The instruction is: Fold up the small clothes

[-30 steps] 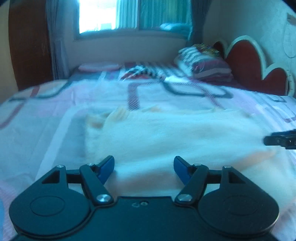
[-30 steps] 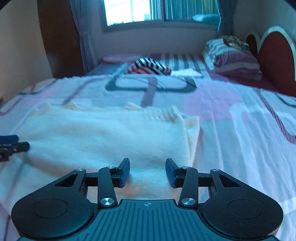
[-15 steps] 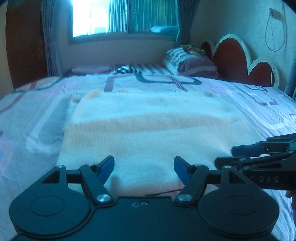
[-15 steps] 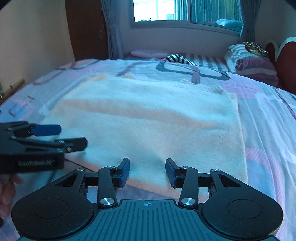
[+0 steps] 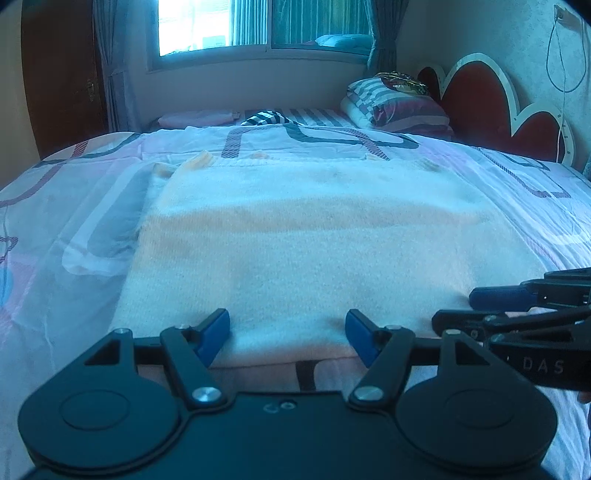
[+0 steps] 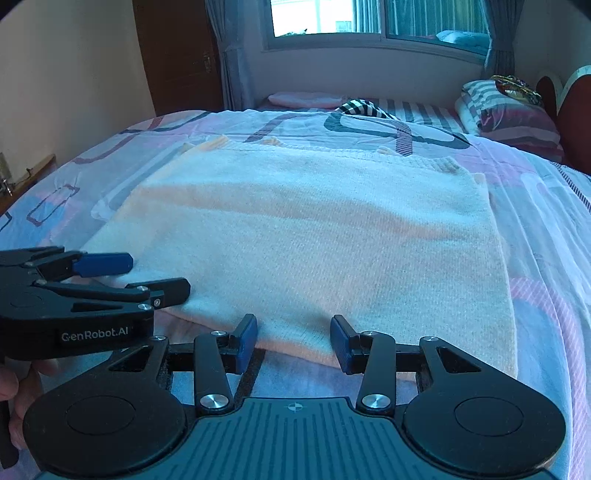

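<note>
A cream knitted garment [image 5: 314, 240] lies flat and squared on the patterned bedsheet [image 5: 74, 229], with small orange trims along its far edge. My left gripper [image 5: 288, 332] is open at the garment's near edge, its blue pads [image 5: 212, 332] wide apart with cloth lying loose between them. Just to its right hovers my right gripper [image 5: 465, 308]. In the right wrist view the garment [image 6: 314, 236] fills the middle, and the right gripper [image 6: 293, 338] stands open over the near hem, gripping nothing. The left gripper [image 6: 140, 277] shows at the left, over the near left corner.
Striped pillows [image 5: 395, 107] and a red headboard [image 5: 476, 96] are at the far right. A black-and-white striped cloth [image 5: 266, 119] and a pink cushion [image 5: 195, 119] lie at the far end, under the window [image 5: 258, 22]. A brown door [image 6: 173, 55] stands far left.
Both grippers have drawn back toward the garment's near edge, so the whole garment now shows. They have come side by side and then held still. Both stay open.
</note>
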A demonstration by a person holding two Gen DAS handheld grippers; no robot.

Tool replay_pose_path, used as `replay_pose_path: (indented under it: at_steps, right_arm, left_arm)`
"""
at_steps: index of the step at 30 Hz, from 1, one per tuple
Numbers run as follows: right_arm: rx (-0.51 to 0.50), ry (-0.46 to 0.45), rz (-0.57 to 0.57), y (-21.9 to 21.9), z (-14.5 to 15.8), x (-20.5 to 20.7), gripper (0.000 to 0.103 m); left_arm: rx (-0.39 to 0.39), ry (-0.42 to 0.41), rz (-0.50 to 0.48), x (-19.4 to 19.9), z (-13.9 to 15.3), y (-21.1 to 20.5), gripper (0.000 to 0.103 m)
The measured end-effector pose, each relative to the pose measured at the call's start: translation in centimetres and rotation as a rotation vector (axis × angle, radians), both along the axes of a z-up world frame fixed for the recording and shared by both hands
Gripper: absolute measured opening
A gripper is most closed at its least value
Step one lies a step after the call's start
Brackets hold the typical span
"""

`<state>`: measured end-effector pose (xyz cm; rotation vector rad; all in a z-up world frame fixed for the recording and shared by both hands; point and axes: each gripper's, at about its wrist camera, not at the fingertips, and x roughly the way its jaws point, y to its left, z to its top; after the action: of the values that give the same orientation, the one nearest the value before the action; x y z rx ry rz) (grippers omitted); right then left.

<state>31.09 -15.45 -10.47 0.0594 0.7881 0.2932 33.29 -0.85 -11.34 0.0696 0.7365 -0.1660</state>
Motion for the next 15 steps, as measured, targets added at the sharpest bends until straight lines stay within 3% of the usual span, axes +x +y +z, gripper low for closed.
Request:
replay_pose_path:
  at_steps: [7,13,14,15]
  right_arm:
    - [0.010,0.025,-0.009,0.4,-0.3,1.1,0.043]
    - [0.005,0.044,-0.154,-5.0,-0.2,-0.4,0.042]
    - [0.005,0.047,-0.176,-6.1,-0.2,-0.9,0.039]
    - [0.003,0.050,-0.193,-7.1,-0.1,-1.3,0.027]
  left_arm:
    - [0.005,0.002,0.014,0.1,-0.3,0.1,0.069]
    - [-0.013,0.011,0.079,-0.1,-0.2,3.4,0.069]
    - [-0.023,0.014,0.086,-0.2,-0.3,4.2,0.070]
    - [-0.032,0.019,0.086,-0.3,-0.3,4.9,0.070]
